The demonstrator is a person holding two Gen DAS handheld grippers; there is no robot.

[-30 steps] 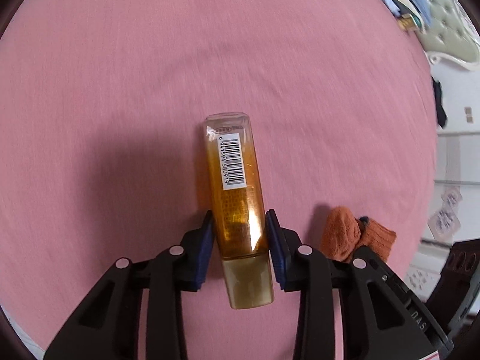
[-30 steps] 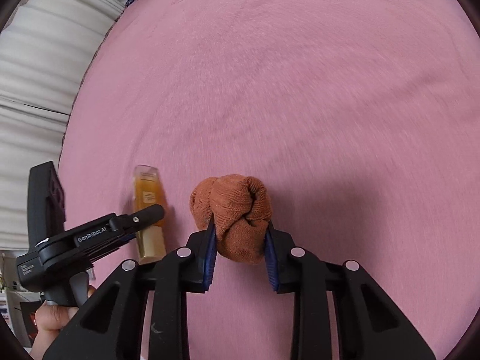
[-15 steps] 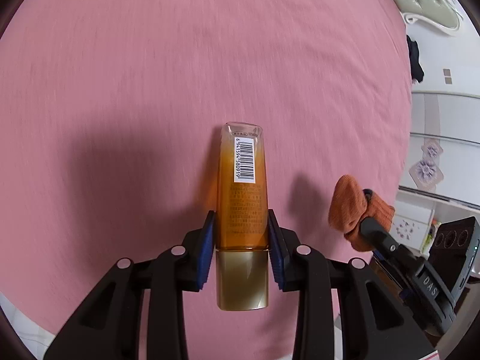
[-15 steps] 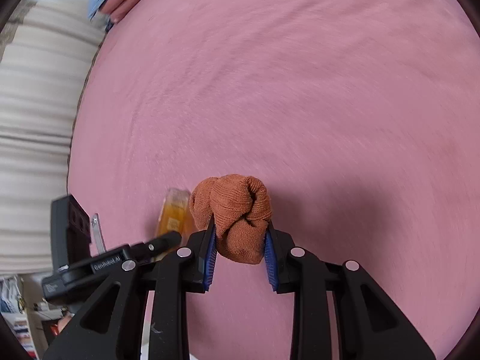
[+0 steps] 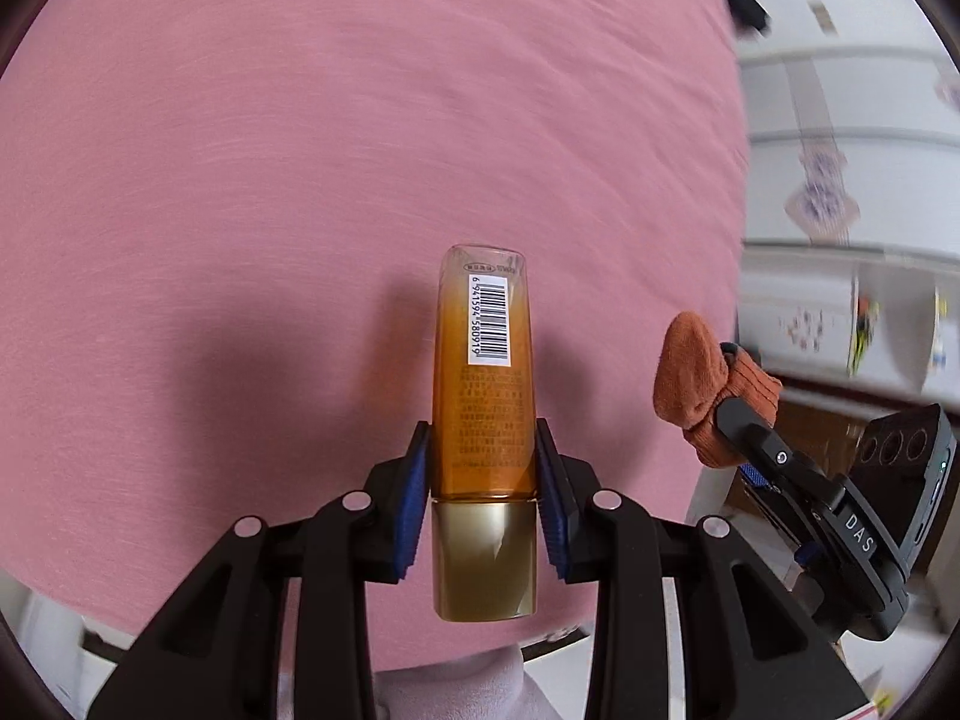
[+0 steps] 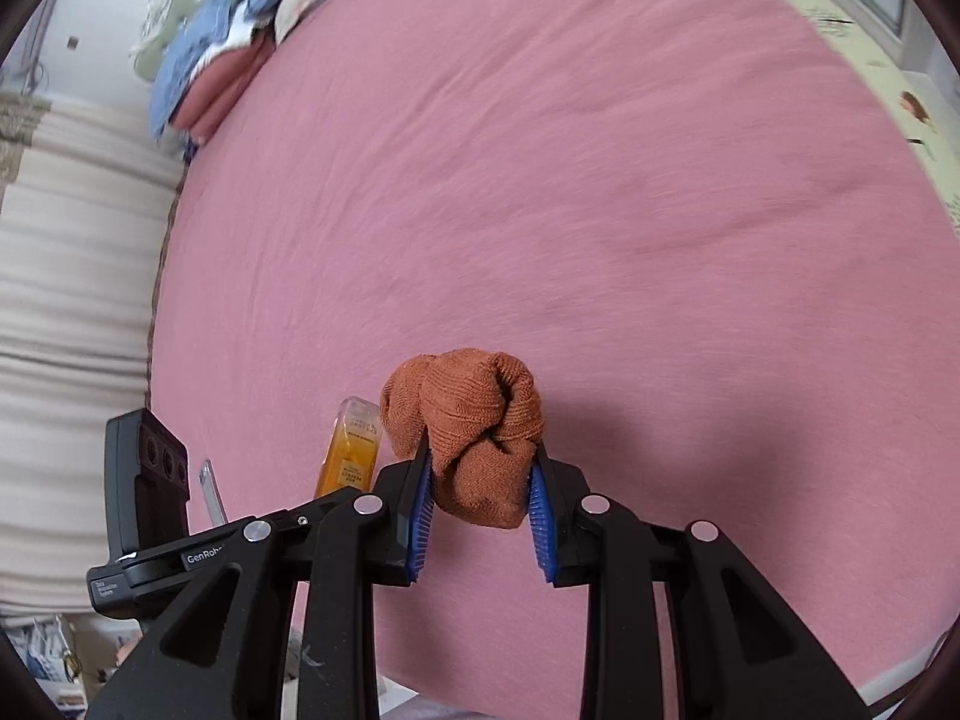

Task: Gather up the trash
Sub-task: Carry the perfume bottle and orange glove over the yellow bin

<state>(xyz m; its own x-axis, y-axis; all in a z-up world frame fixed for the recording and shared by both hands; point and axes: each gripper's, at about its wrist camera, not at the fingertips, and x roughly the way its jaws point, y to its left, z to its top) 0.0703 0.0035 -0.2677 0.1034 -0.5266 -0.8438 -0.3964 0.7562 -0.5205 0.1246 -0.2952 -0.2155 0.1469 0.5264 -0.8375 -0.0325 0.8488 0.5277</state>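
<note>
We've got both tools loaded. Our left gripper [image 5: 483,480] is clamped on the amber bottle [image 5: 483,396], blue pads [image 5: 414,504] pressing where the amber body meets the gold cap [image 5: 485,558]; the bottle points to 12 o'clock over the pink bedsheet [image 5: 300,150]. Our right gripper [image 6: 480,498] is narrow, pinching the balled orange sock [image 6: 474,438] over the same sheet [image 6: 570,180].

View differences: only the left wrist shows the barcode label [image 5: 492,321], the printed text below it and the gold cap. It also catches the sock [image 5: 696,378] and the right gripper's black body at 3–4 o'clock, with white cabinets [image 5: 840,210] behind.

Only the right wrist shows the folded bedding pile [image 6: 222,42] at 11 o'clock, the white ribbed surface [image 6: 72,300] at 9 o'clock and a pale patterned strip [image 6: 888,78] at 2 o'clock. There the bottle [image 6: 351,450] is at 8 o'clock, only its far end showing, front label facing us.

Containers: the bottle is the only one, amber contents through most of its body; the end far from the cap looks clear.
</note>
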